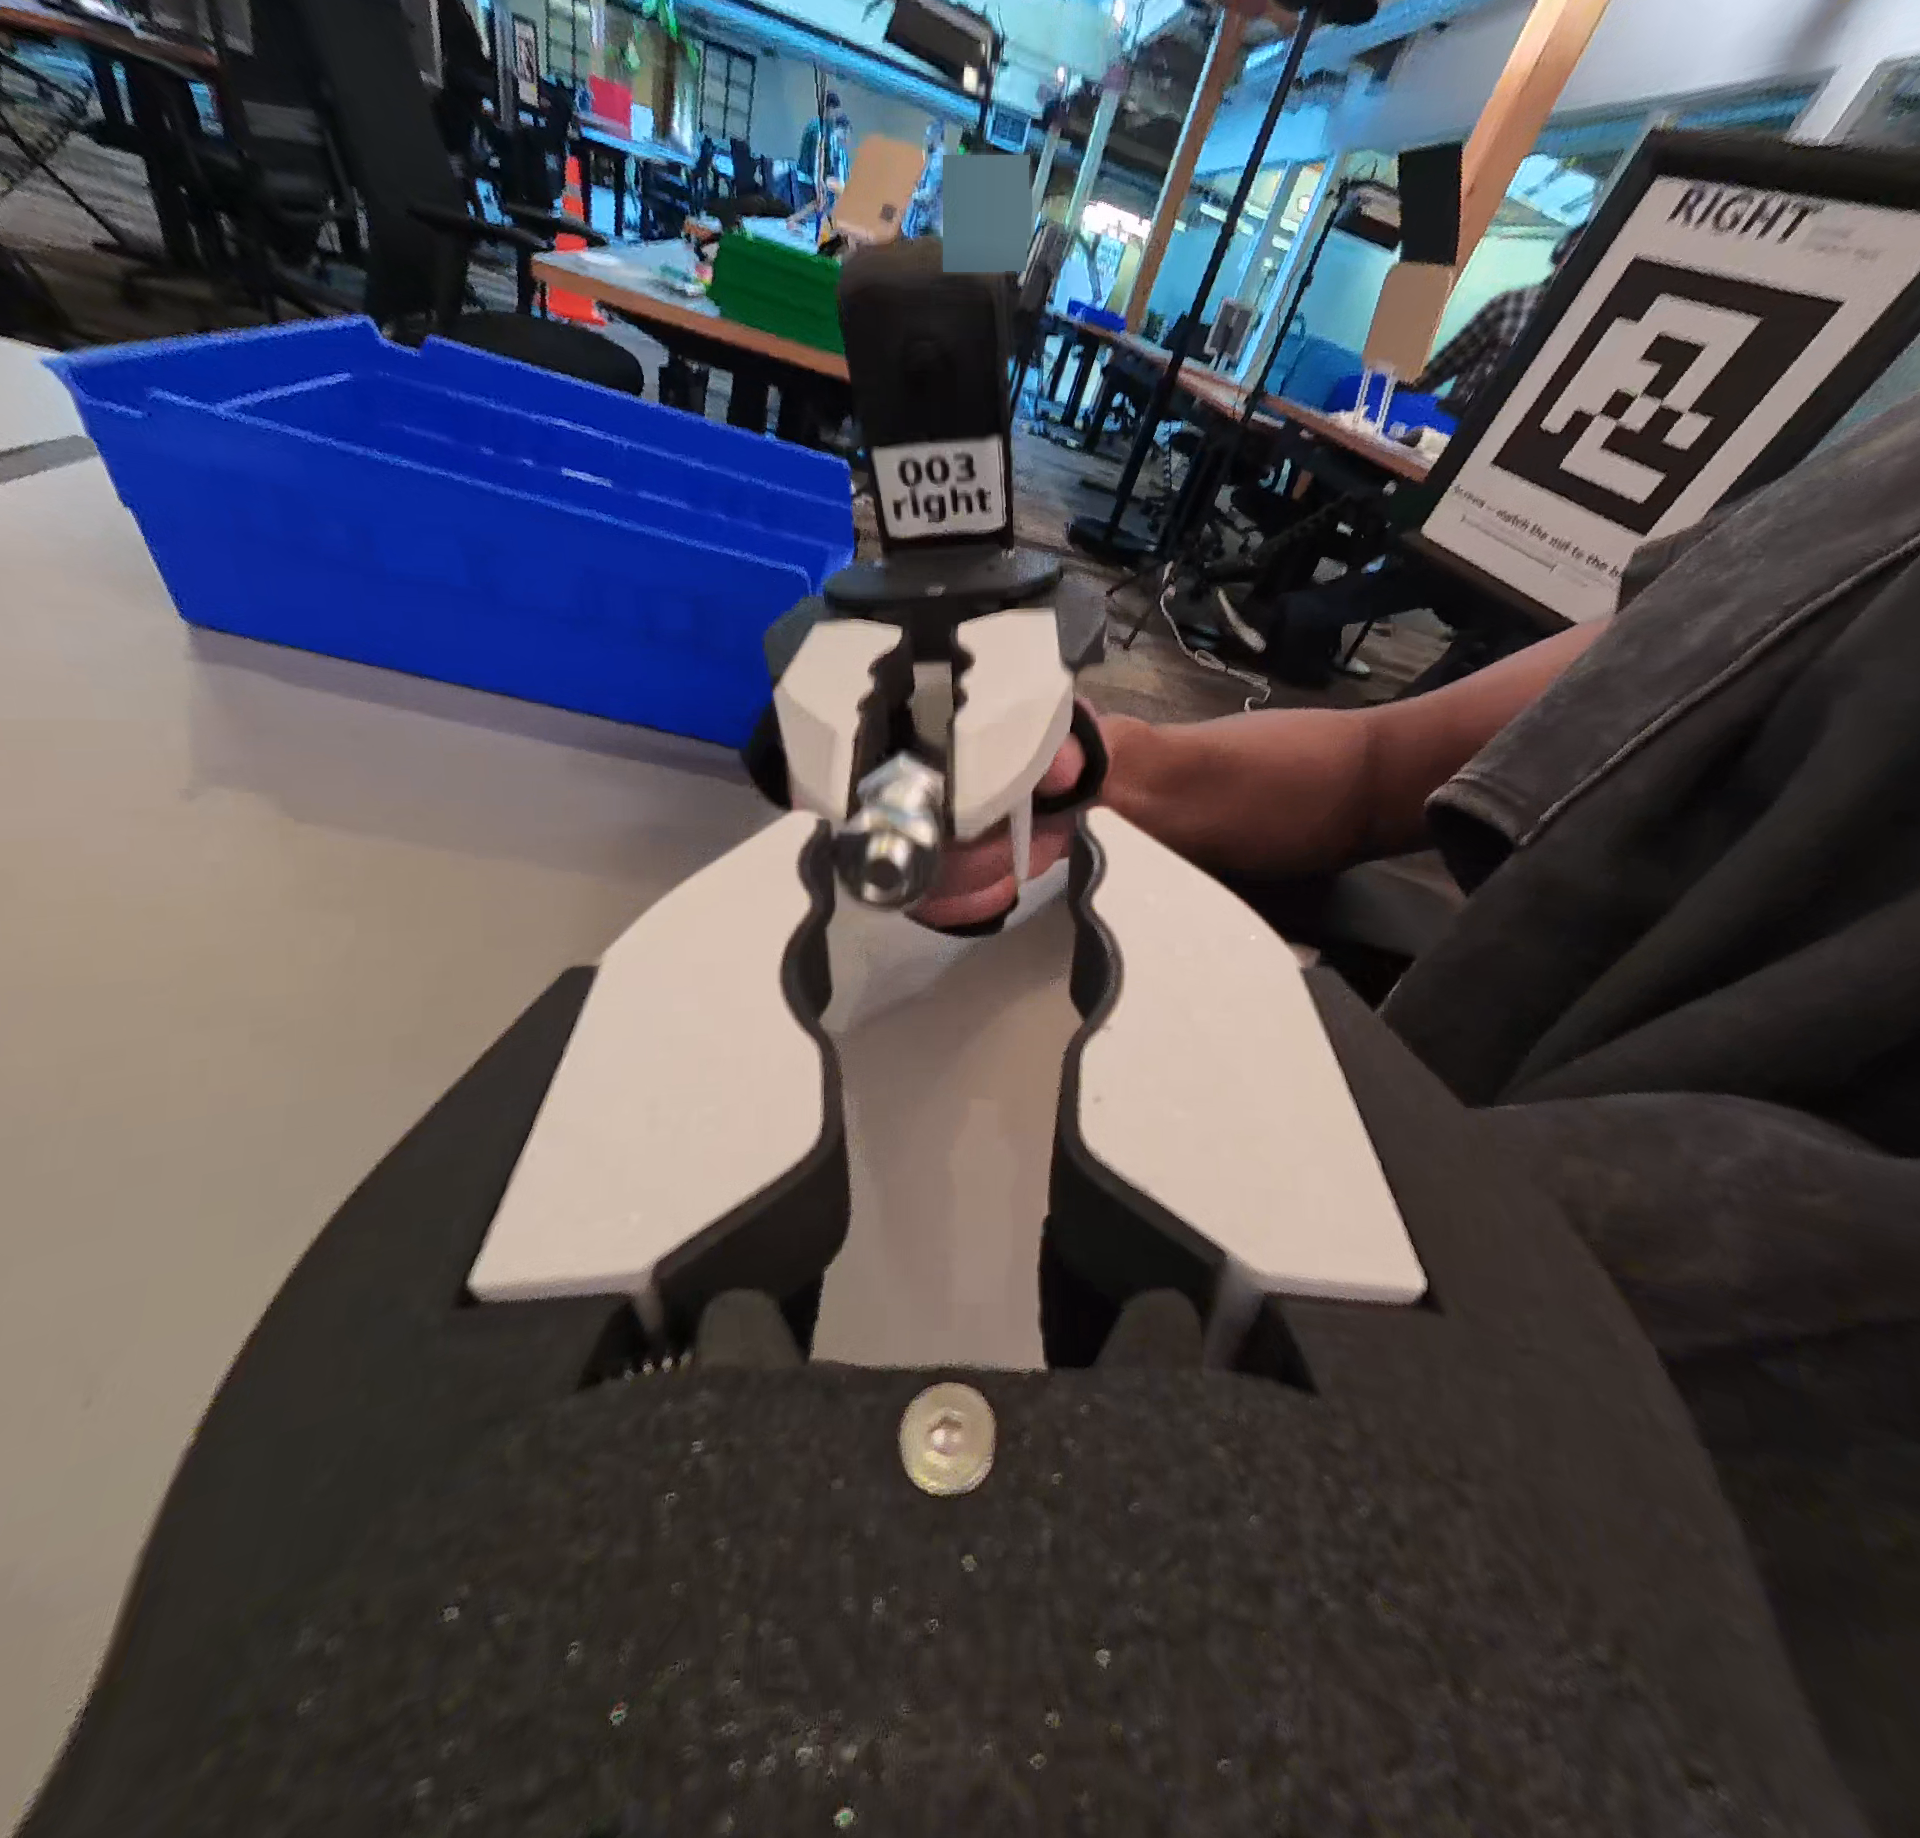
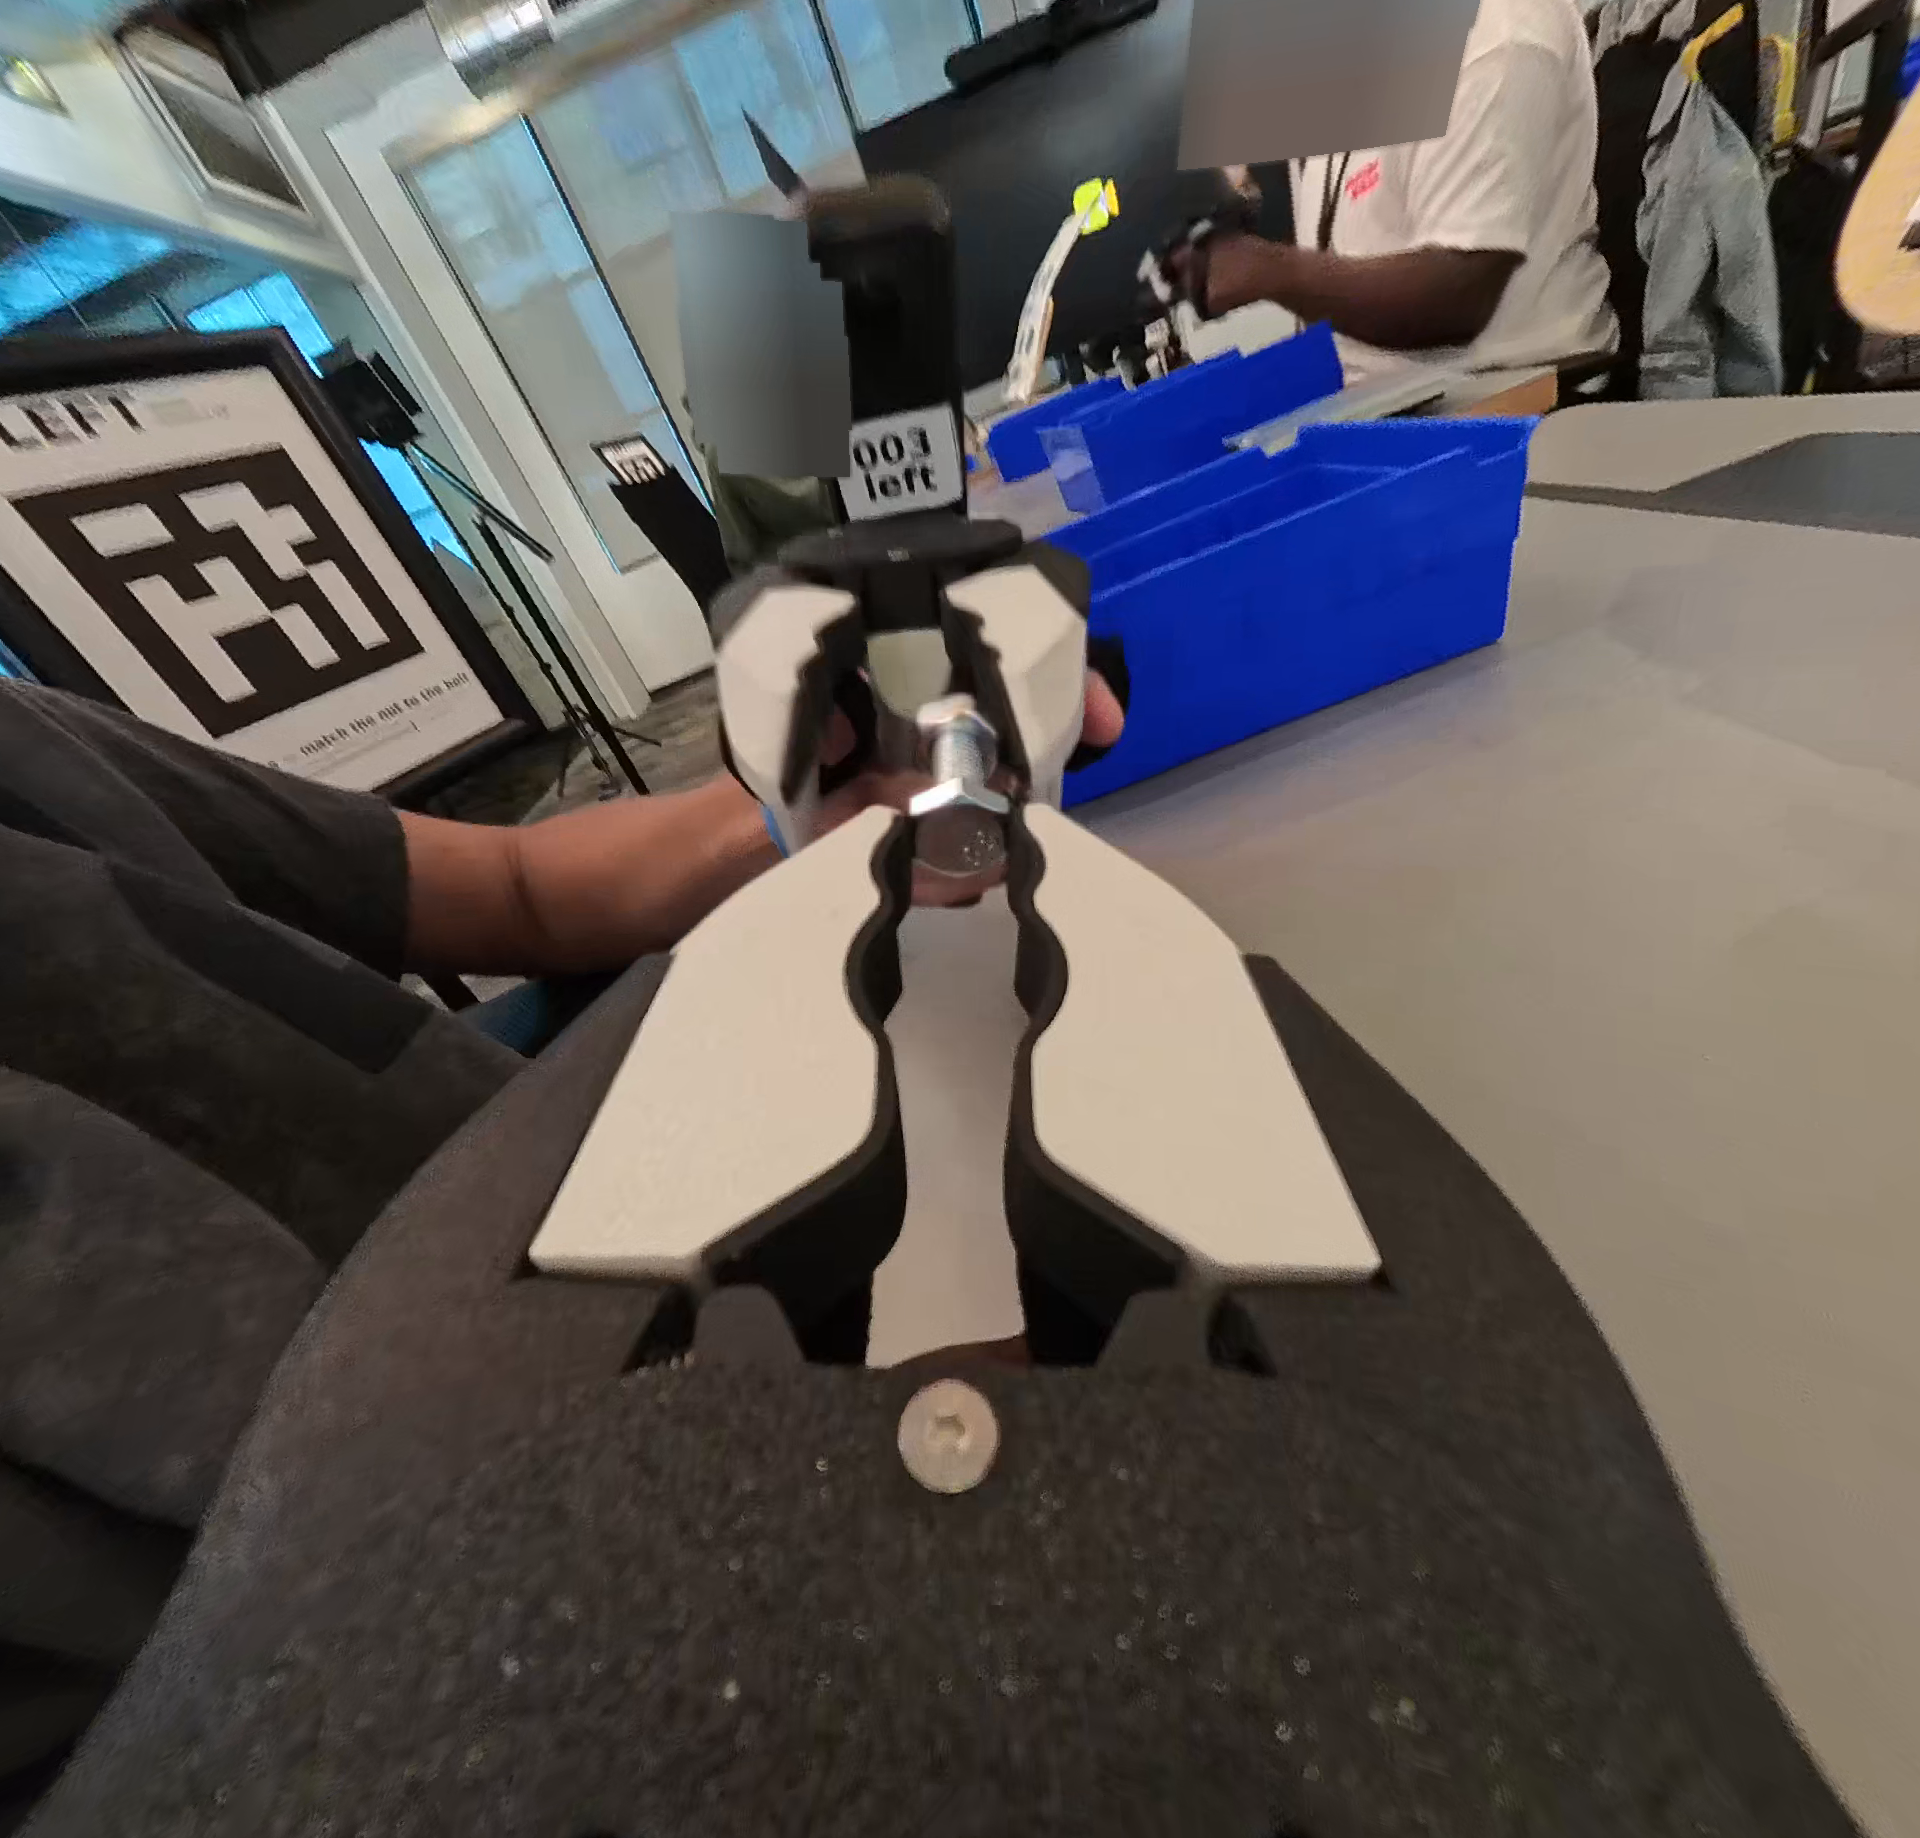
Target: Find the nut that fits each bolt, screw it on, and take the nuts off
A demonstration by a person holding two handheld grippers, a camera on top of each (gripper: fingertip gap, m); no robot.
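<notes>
The two tools face each other above the bench (image 2: 1558,905), tips nearly meeting. The right tool (image 2: 951,853) holds the bolt (image 2: 956,765) by its head; the nut (image 1: 883,858) sits on the bolt's far end. A bin (image 1: 447,531) stands on the bench behind them.

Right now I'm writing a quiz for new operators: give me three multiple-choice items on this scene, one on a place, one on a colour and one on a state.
1. Where does the near bin stand?
A. on the grey table
B. on the floor
C. on a chair

2. What colour is the near bin?
A. yellow
B. blue
C. white

3. The right gripper is:
A. open and empty
B. shut on the bolt
C. out of view

Answers:
1 A, its base rests on the tabletop.
2 B, its walls are blue.
3 B, its tips pinch the bolt's end.
</notes>
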